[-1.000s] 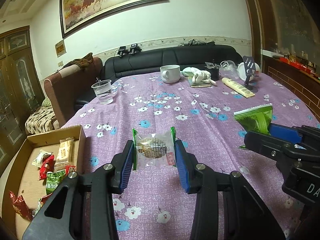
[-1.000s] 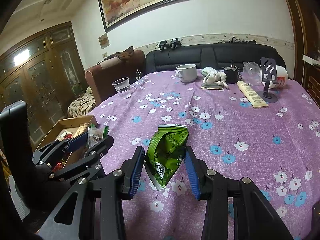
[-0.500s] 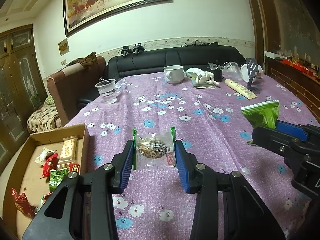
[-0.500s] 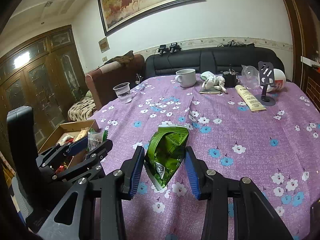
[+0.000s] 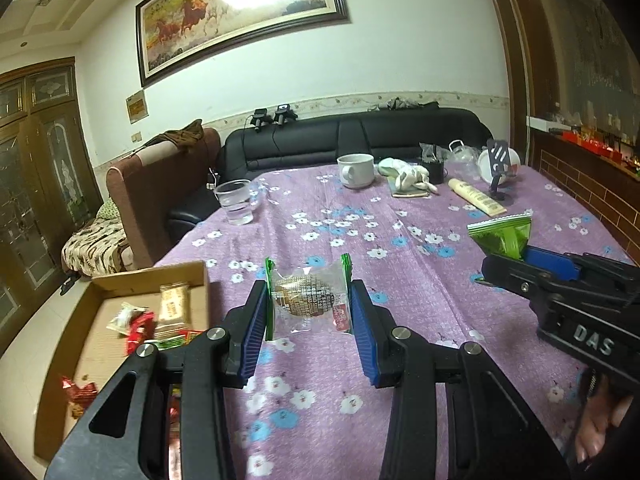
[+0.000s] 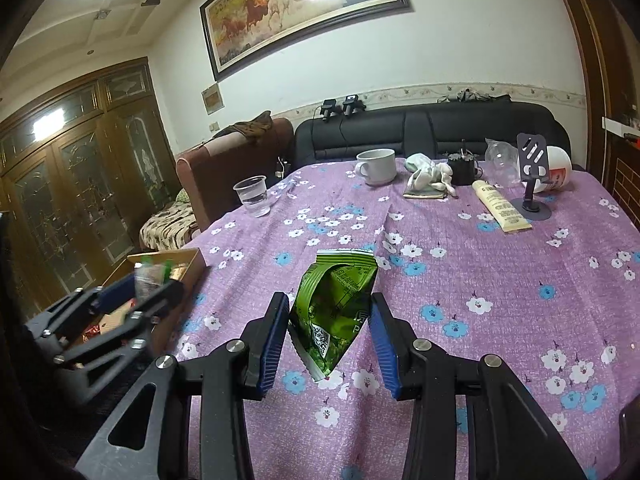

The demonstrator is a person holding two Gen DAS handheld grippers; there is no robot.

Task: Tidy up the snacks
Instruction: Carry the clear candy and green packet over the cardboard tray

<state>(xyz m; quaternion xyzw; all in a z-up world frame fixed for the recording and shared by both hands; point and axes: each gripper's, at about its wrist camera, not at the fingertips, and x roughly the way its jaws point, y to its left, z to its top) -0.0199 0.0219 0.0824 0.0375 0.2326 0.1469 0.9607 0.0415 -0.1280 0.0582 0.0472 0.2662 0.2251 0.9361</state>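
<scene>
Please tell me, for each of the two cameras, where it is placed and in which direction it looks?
Left wrist view: sits on the left tongs, facing across the purple flowered tablecloth toward the black leather sofa; the tongs grip a clear-wrapped round pastry.
Right wrist view: sits on the right tongs, facing likewise; they grip a green foil snack bag.
Both share the white ceramic mug and brown cardboard box.

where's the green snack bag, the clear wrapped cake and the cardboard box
green snack bag (image 6: 334, 312), right wrist view, middle of its crumpled front
clear wrapped cake (image 5: 308, 300), left wrist view, the round cake inside the wrapper
cardboard box (image 5: 152, 276), left wrist view, its far wall
</scene>
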